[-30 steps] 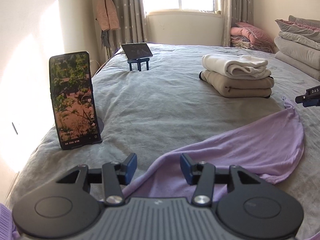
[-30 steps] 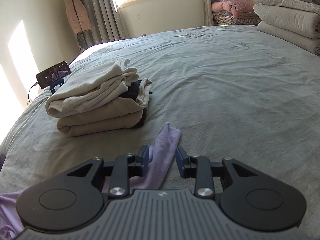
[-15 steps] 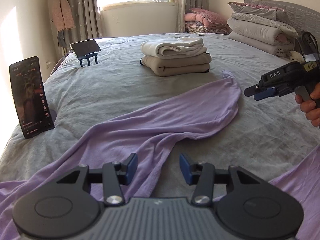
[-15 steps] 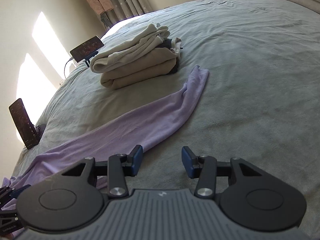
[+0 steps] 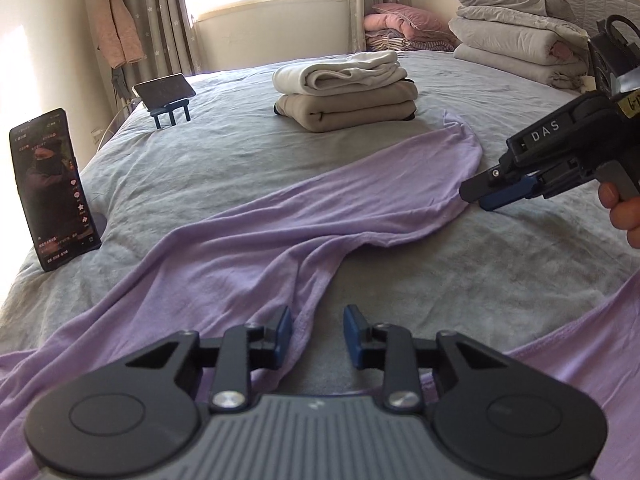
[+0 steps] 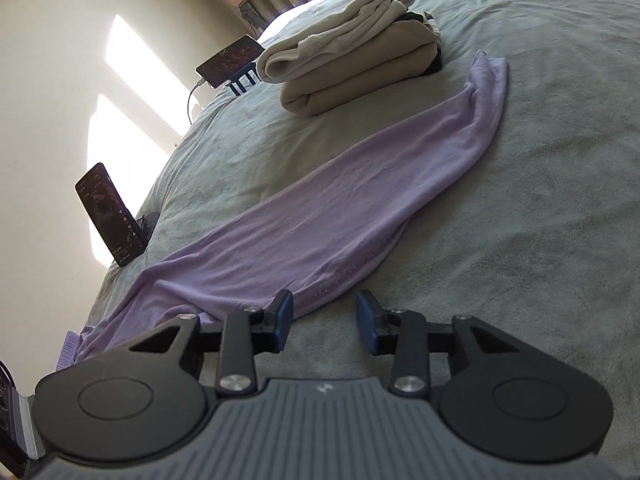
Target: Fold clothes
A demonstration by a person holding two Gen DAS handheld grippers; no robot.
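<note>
We see a grey bed (image 5: 208, 168) from two gripper-mounted cameras. At far left, a phone (image 5: 50, 190) stands upright on the bedcover, its screen lit; further back a second phone (image 5: 164, 90) leans on a small blue stand. Moving right, a long lilac garment (image 5: 320, 216) lies spread diagonally across the bed, from the near left corner toward the far right, its narrow end stopping just beside a neat stack of folded cream and beige clothes (image 5: 346, 92). Low in the centre, our left gripper (image 5: 317, 336) hovers over the garment's near edge; its blue-padded jaws are closing but there is a clear gap between them, with the cloth's edge beside the left pad and nothing pinched. At right, our right gripper (image 5: 486, 200) is held by a hand (image 5: 624, 212) near the garment's far hem. In its own camera, the right gripper (image 6: 325, 320) also has its jaws closing but apart, the hem just beside its left pad, over bare bedcover. Folded quilts (image 5: 516, 36) are piled at far right.
</note>
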